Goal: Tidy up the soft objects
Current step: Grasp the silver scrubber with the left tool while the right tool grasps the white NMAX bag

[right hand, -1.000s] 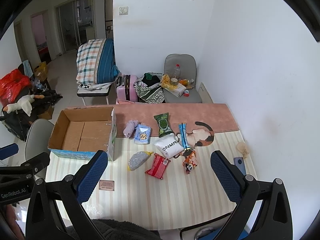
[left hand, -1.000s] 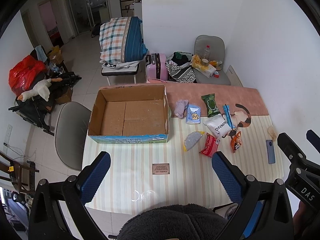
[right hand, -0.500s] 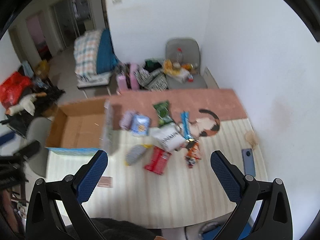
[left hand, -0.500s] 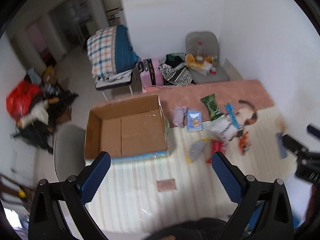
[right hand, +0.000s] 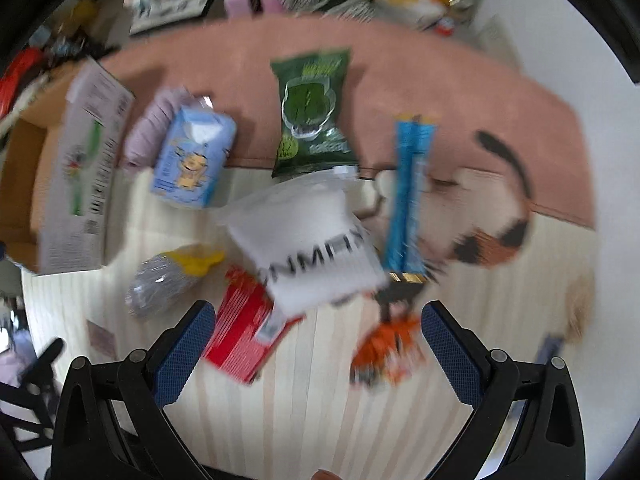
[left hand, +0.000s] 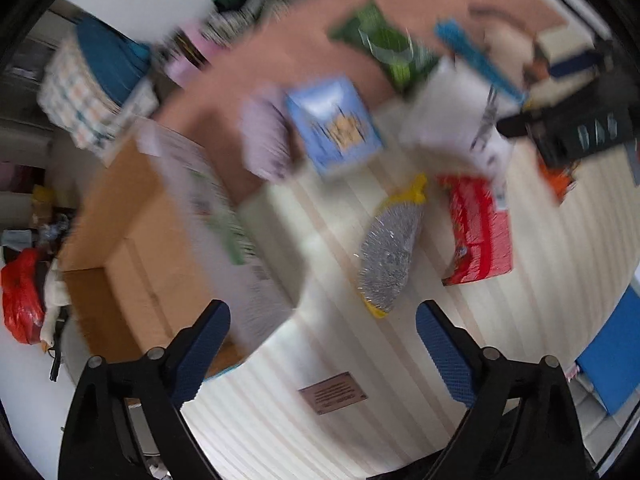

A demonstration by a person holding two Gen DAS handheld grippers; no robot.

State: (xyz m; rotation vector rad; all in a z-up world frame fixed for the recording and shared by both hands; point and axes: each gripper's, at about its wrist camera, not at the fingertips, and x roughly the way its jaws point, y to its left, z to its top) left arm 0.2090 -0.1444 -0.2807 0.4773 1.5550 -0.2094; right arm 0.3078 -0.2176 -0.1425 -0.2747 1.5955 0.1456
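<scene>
Soft packets lie on the striped table: a silver-and-yellow pouch (left hand: 390, 256), a red pack (left hand: 478, 232), a blue tissue pack (left hand: 334, 124), a lilac roll (left hand: 264, 140), a green bag (left hand: 384, 46) and a white ONMFY bag (right hand: 316, 236). An open cardboard box (left hand: 132, 240) stands at the left. My left gripper (left hand: 322, 344) is open and empty, just short of the silver pouch. My right gripper (right hand: 314, 344) is open and empty, over the red pack (right hand: 248, 332) and the orange packet (right hand: 386, 352). Both views are blurred.
A brown label (left hand: 332, 393) lies on the table near the front edge. A long blue stick pack (right hand: 408, 196) lies across the cat-print mat (right hand: 492, 216). Chairs and bags stand behind the table by the white wall.
Both grippers have dropped and moved forward toward the table, so the packets now look much larger and closer. Nothing has been grasped.
</scene>
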